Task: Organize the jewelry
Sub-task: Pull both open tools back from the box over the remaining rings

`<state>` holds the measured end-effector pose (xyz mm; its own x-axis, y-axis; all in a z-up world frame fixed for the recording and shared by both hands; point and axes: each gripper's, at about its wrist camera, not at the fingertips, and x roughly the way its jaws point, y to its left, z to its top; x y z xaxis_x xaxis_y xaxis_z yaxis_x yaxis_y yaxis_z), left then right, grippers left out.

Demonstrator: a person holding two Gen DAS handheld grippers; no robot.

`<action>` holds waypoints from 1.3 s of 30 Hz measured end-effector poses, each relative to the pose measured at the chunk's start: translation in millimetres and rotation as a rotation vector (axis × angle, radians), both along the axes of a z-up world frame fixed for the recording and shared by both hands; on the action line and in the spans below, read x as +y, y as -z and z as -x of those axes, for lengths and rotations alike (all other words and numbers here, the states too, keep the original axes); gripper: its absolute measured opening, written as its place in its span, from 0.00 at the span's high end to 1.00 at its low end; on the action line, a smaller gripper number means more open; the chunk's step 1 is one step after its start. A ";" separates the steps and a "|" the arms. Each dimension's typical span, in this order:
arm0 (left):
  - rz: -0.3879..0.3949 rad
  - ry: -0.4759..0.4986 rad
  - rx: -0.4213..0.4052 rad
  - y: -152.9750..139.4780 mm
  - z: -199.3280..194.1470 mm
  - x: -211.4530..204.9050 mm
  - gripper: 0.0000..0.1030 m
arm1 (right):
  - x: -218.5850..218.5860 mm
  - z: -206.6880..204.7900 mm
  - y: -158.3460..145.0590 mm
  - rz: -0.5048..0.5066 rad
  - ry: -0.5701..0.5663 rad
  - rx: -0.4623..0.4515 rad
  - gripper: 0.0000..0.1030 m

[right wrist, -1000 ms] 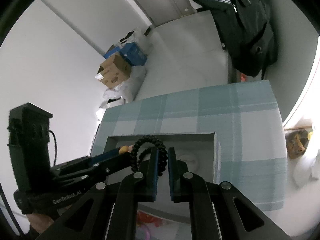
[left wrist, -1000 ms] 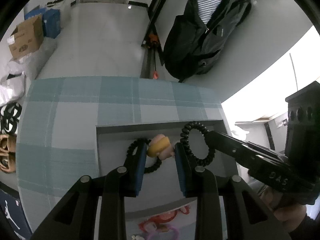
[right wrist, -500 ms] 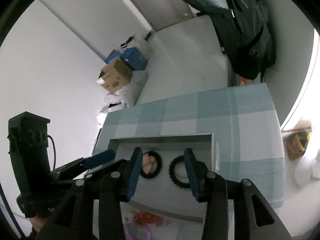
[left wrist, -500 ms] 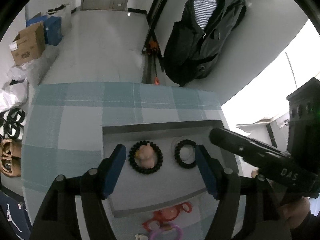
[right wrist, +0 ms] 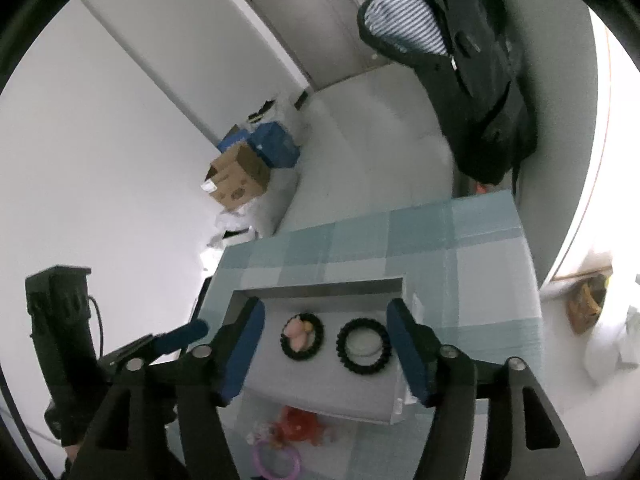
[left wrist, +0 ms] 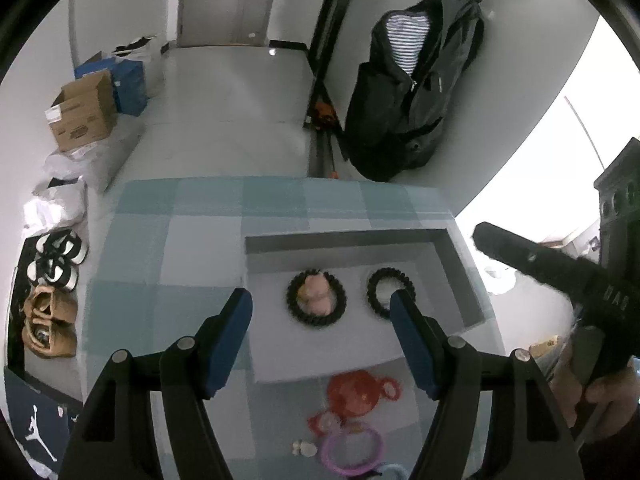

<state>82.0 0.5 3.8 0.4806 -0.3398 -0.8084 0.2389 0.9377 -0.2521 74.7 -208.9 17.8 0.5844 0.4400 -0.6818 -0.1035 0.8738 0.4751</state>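
A grey tray [left wrist: 344, 238] [right wrist: 320, 290] lies on the checked table. In it lie a black beaded bracelet with a pink charm [left wrist: 316, 303] [right wrist: 301, 336] and a plain black beaded bracelet [left wrist: 386, 293] [right wrist: 363, 346]. My left gripper [left wrist: 322, 304] is open and empty, held above the tray's near half. My right gripper [right wrist: 326, 316] is open and empty above the same tray. In front of the tray lie red hair pieces [left wrist: 354, 394] [right wrist: 298, 424] and a purple ring [left wrist: 352, 450] [right wrist: 276, 460].
The table has a blue-and-white checked cloth [left wrist: 180, 248] [right wrist: 460, 248]. Past it are a black backpack [left wrist: 408, 92] [right wrist: 472, 52], cardboard and blue boxes [left wrist: 84, 112] [right wrist: 240, 176], and shoes [left wrist: 52, 264] on the floor at left.
Both grippers opened and let go of their bracelets, which now lie flat in the tray. Both grippers then pulled back and up, opening wider.
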 end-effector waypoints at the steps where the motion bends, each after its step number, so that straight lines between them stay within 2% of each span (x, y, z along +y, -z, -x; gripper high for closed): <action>1: -0.002 -0.008 -0.002 -0.8 3.5 2.7 0.35 | -1.9 2.2 -1.1 -0.004 0.004 -0.004 0.34; 6: -0.003 -0.039 0.007 -2.8 18.7 11.4 0.35 | -11.5 14.3 -4.9 -0.019 0.024 -0.014 0.30; 9: -0.010 -0.046 0.009 -4.6 27.3 10.6 0.35 | -15.7 21.9 -6.5 -0.024 0.036 -0.018 0.20; 13: -0.018 -0.050 0.019 -3.4 42.7 9.9 0.35 | -19.9 34.1 -6.0 -0.027 0.054 -0.015 0.16; 20: 0.006 -0.065 0.101 14.6 74.8 10.6 0.35 | -16.7 49.3 0.6 -0.010 0.035 0.012 0.08; 30: 0.003 -0.022 0.171 32.3 112.9 -3.7 0.35 | -8.9 71.2 7.3 0.001 0.011 0.047 0.08; 36: -0.055 0.016 0.192 43.8 122.5 -13.6 0.35 | 0.1 82.6 9.4 0.028 -0.012 0.050 0.08; 39: -0.095 -0.010 0.223 51.8 120.6 -13.5 0.35 | 2.3 86.5 13.5 0.032 -0.018 0.070 0.08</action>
